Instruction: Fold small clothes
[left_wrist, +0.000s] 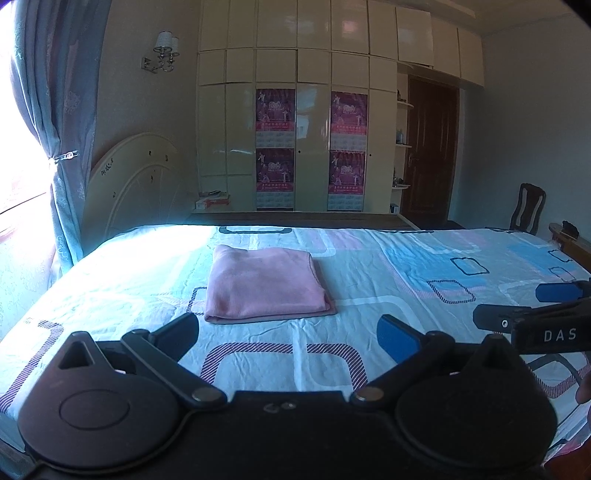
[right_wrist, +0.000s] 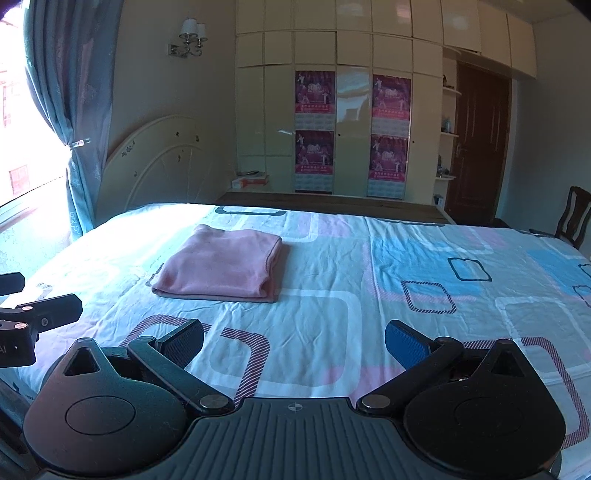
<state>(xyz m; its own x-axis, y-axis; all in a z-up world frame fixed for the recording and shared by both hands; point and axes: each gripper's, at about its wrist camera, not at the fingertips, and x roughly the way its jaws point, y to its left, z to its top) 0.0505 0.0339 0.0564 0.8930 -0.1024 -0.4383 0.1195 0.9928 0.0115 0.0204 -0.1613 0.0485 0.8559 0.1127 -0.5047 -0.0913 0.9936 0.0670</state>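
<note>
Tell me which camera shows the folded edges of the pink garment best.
The left wrist view: the pink garment lies centred ahead, its stacked front and right edges plain. The right wrist view shows it off to the left and smaller, though its layered right edge still reads.

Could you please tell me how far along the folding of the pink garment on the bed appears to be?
Done: the pink garment lies folded into a neat rectangle on the patterned bedsheet. In hand: nothing; the left tongs and right tongs both stand open, held back from the garment and touching nothing. Left: no other unfolded clothes show in either view, so the job looks finished.
</note>
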